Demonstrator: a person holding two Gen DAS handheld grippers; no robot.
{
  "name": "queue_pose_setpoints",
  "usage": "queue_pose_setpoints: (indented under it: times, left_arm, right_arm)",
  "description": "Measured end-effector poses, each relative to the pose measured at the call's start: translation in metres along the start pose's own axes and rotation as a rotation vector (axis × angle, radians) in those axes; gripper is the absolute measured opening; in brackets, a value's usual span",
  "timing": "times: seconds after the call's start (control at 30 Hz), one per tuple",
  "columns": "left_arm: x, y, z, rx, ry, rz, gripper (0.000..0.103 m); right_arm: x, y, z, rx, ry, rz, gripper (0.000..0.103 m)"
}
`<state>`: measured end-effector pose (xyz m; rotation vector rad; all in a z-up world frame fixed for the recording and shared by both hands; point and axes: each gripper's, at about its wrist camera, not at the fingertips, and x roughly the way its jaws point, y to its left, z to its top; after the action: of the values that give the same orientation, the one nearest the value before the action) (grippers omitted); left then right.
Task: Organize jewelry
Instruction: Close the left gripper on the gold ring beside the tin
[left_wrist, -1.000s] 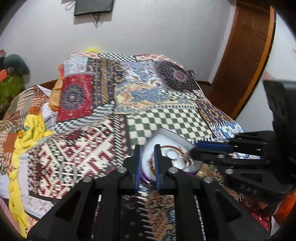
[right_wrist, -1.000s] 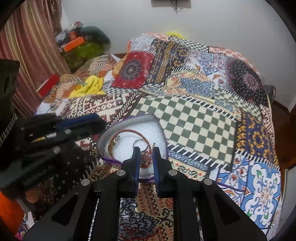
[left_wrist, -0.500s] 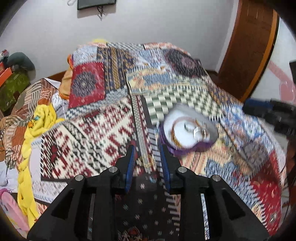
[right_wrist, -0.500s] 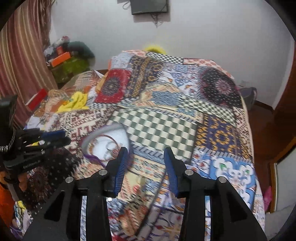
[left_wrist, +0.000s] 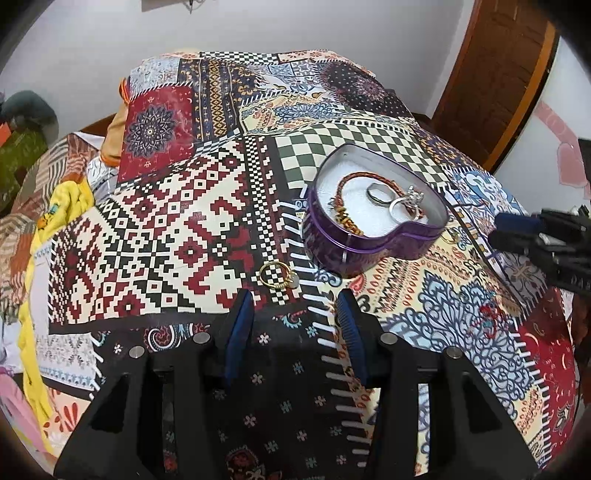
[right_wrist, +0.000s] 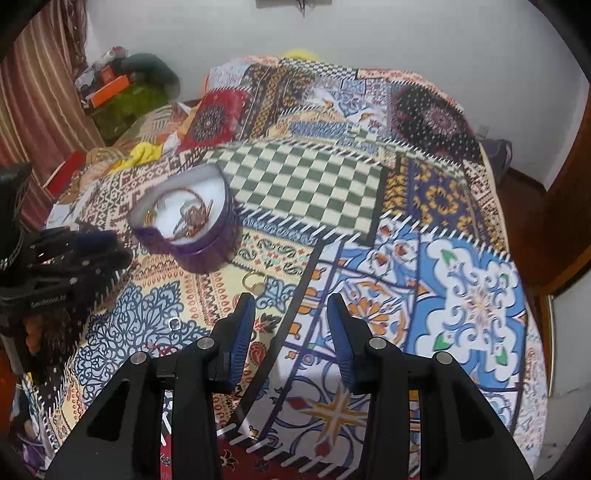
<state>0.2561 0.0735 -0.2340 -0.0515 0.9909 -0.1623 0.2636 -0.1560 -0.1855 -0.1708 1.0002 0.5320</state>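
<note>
A purple heart-shaped tin sits on the patchwork bedspread; it also shows in the right wrist view. Inside lie a braided bracelet and silver rings. A gold ring lies on the spread just beyond my left gripper, which is open and empty. Another gold ring lies in front of the tin, just beyond my right gripper, also open and empty. A small silver piece lies to the left.
The bedspread covers a bed. A yellow cloth lies at the left edge. A wooden door stands at the right. Boxes and bags pile up by the curtain.
Both grippers have pulled back from the tin and opened wide. The tin and its contents stay on the spread.
</note>
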Motion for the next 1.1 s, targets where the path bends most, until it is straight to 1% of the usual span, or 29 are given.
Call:
queue_pose_setpoints:
  times: [0.13,0.3,0.37,0.43,0.53,0.63,0.7,0.73,0.8,0.83,0.87,0.9,1.1]
  left_arm:
    - [0.004,0.002,0.003,-0.011,-0.009,0.002,0.046]
    - [0.011,0.003,0.006,-0.007,-0.015,0.008,0.046]
    - [0.012,0.002,0.005,0.001,-0.021,0.009,0.04]
    - [0.012,0.002,0.004,0.006,-0.025,0.01,0.032]
    - [0.013,0.004,0.004,-0.003,-0.029,0.011,0.024]
    - [0.013,0.006,0.004,-0.011,-0.029,0.006,0.024]
    - [0.012,0.004,0.004,-0.001,-0.034,0.02,0.024]
    - [0.012,0.002,0.003,0.005,-0.035,0.027,0.024]
    - [0.011,0.0,0.002,0.012,-0.038,0.036,0.024]
    - [0.01,-0.001,0.002,0.01,-0.038,0.036,0.024]
    - [0.009,-0.001,0.002,0.006,-0.038,0.031,0.02]
    - [0.008,0.0,0.001,0.003,-0.036,0.023,0.008]
    - [0.002,0.002,-0.001,-0.014,-0.031,0.011,0.008]
  right_arm:
    - [0.009,0.003,0.0,-0.007,0.035,0.047,0.037]
    - [0.016,0.008,0.004,-0.053,0.051,0.037,0.037]
    - [0.02,0.01,0.005,-0.072,0.061,0.029,0.037]
    - [0.023,0.011,0.006,-0.087,0.069,0.027,0.037]
    - [0.028,0.015,0.006,-0.114,0.073,0.024,0.035]
    - [0.029,0.017,0.008,-0.131,0.07,0.024,0.029]
    - [0.029,0.019,0.008,-0.14,0.07,0.032,0.022]
    - [0.03,0.02,0.007,-0.143,0.071,0.036,0.02]
    - [0.031,0.021,0.008,-0.149,0.072,0.042,0.009]
    - [0.03,0.021,0.008,-0.153,0.072,0.043,0.009]
    - [0.03,0.022,0.008,-0.155,0.069,0.041,0.008]
    - [0.028,0.022,0.008,-0.156,0.065,0.04,0.008]
    - [0.019,0.021,0.008,-0.135,0.036,0.043,0.007]
